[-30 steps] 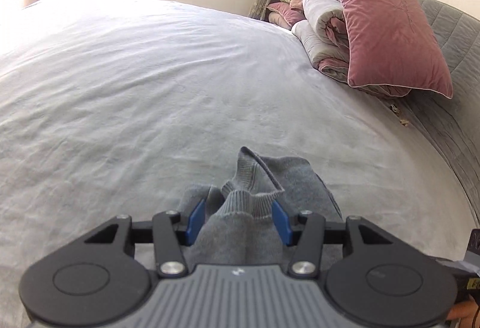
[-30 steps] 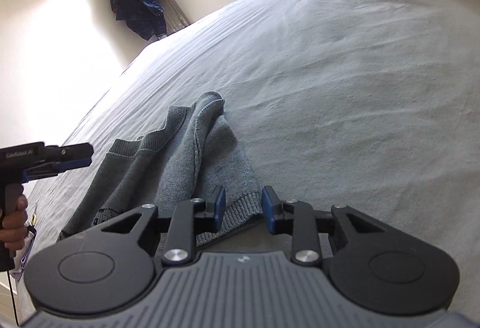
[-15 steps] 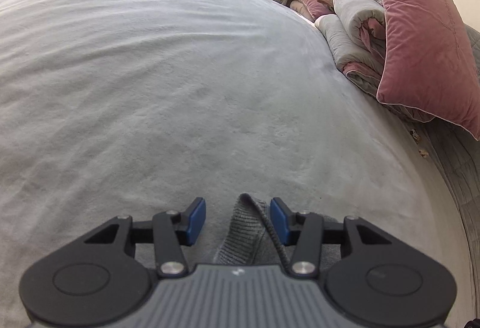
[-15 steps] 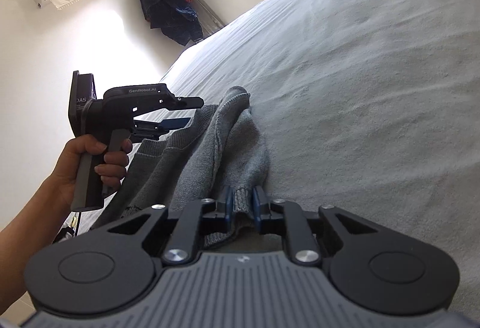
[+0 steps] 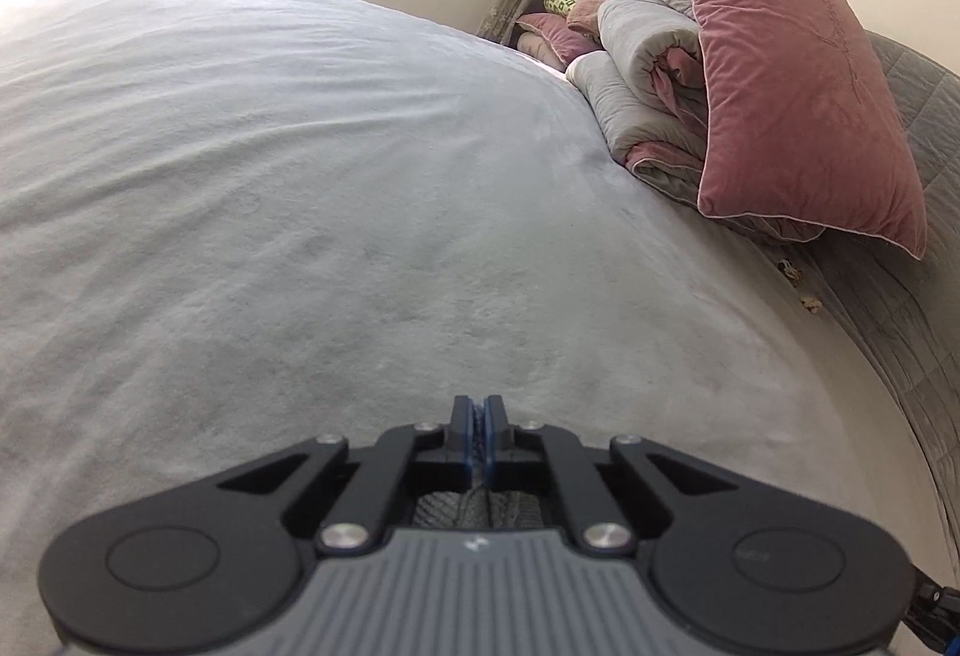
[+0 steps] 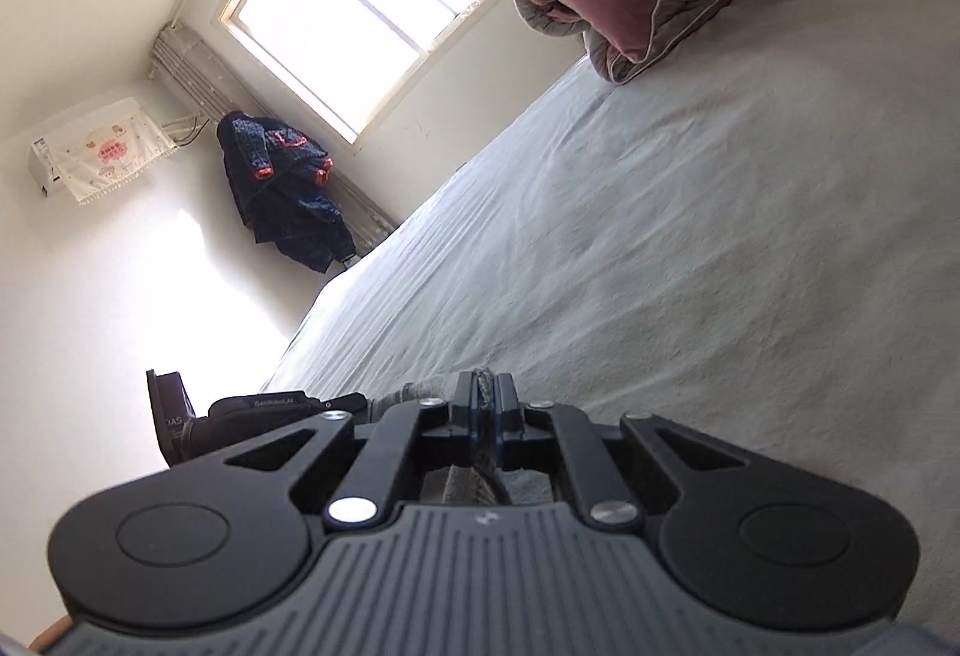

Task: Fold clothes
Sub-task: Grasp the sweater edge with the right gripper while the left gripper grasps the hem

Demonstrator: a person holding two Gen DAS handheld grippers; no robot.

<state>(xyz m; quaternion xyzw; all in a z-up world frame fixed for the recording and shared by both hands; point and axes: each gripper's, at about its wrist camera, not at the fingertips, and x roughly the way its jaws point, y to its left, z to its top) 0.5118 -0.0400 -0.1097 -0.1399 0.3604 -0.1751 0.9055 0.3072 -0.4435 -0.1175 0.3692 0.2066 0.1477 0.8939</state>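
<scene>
Left wrist: left tongs (image 5: 479, 410) clamp grey sweater (image 5: 474, 506); right tongs (image 6: 486, 386) likewise.

bed (image 5: 300, 176): grey sheet | pink pillow (image 5: 792, 92) on folded quilt (image 5: 642, 98) | dark jacket (image 6: 282, 188) hanging beside window (image 6: 360, 8)

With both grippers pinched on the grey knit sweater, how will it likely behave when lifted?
Likely floppy: the grey knit sweater bunches into soft folds between the right gripper. The thick ribbed weave at the left gripper suggests some weight and sag. The rough knit probably will not slip from the shut jaws.
</scene>
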